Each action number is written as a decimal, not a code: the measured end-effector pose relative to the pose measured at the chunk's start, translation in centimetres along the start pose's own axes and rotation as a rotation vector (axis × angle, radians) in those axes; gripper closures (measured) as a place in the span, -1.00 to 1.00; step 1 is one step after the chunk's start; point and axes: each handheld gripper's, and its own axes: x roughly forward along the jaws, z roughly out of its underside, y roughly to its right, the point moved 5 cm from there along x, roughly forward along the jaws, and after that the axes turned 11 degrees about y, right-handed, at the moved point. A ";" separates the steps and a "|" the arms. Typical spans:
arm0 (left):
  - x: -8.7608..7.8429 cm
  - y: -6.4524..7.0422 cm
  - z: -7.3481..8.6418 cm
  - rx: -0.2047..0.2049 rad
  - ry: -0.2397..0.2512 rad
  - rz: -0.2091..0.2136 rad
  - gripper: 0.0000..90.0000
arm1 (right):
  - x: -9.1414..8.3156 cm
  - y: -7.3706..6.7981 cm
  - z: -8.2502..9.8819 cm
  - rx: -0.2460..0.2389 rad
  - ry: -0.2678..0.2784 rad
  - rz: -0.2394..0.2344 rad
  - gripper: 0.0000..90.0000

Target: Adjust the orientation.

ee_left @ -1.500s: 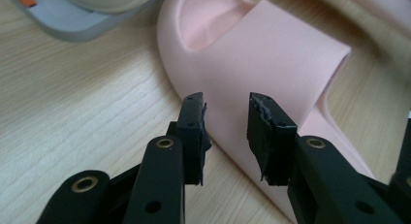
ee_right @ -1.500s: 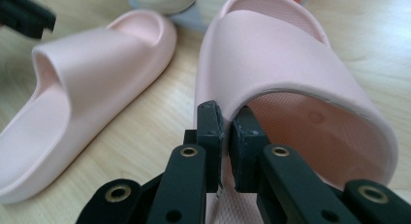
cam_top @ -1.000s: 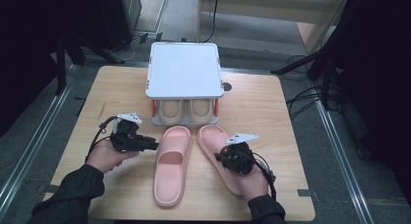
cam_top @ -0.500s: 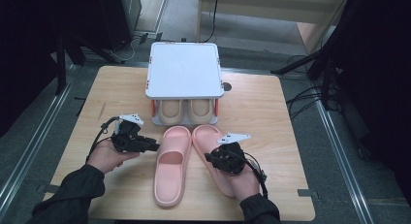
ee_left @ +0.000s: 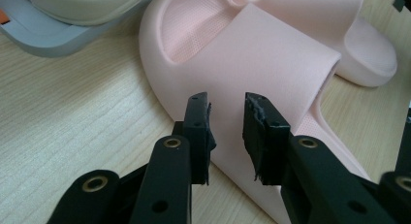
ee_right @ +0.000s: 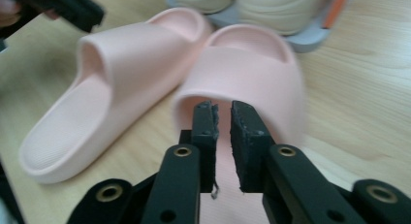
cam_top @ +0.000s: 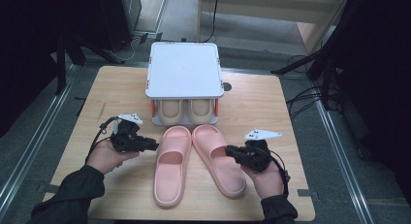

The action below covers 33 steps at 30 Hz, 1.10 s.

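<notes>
**2 pink slides, 2 grippers, nothing gripped**

We've got 2 pink slides lying side by side on the wooden table (cam_top: 271, 107), toes pointing at the rack behind them. The left slide (cam_top: 170, 166) and the right slide (cam_top: 216, 158) nearly touch at the toe end and splay apart toward the heels. We looked for a brand or any writing on them and can't read any, just the dimpled texture on the footbed in the left gripper view.

The left gripper (cam_top: 154, 146) sits just off the outer edge of the left slide, level with its strap. In its own view the strap (ee_left: 271, 59) is right ahead of the tips. The jaws have just been closing a bit but there's a clear gap between them, and nothing is pinched in there.

The right gripper (cam_top: 228, 150) is at the outer side of the right slide, tips at the slide's rim. Its own view shows the strap opening of the right slide (ee_right: 252, 73) straight in front. Its jaws have just been closing too and stand nearly together, a thin slot left, pads on nothing.

Further out, the grey shoe rack (cam_top: 184, 71) with orange posts holds 1 beige pair (cam_top: 185, 111) underneath. No labels there either.
</notes>
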 end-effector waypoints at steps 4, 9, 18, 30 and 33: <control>0.3 0.0 0.3 0.006 -0.016 -0.002 0.61 | 0.0 2.1 -0.2 0.024 0.007 0.045 0.92; 0.9 0.1 0.6 0.011 -0.036 -0.019 0.59 | 0.8 3.9 0.4 0.052 -0.043 0.099 0.88; 1.2 0.1 0.9 0.024 -0.046 -0.016 0.57 | 2.5 4.1 1.2 0.036 -0.096 0.111 0.86; 1.3 0.5 1.0 0.017 -0.054 0.008 0.58 | 3.6 3.3 1.5 0.025 -0.114 0.088 0.84; 1.5 0.7 1.0 0.019 -0.059 0.018 0.58 | 3.9 3.2 1.5 0.020 -0.112 0.080 0.82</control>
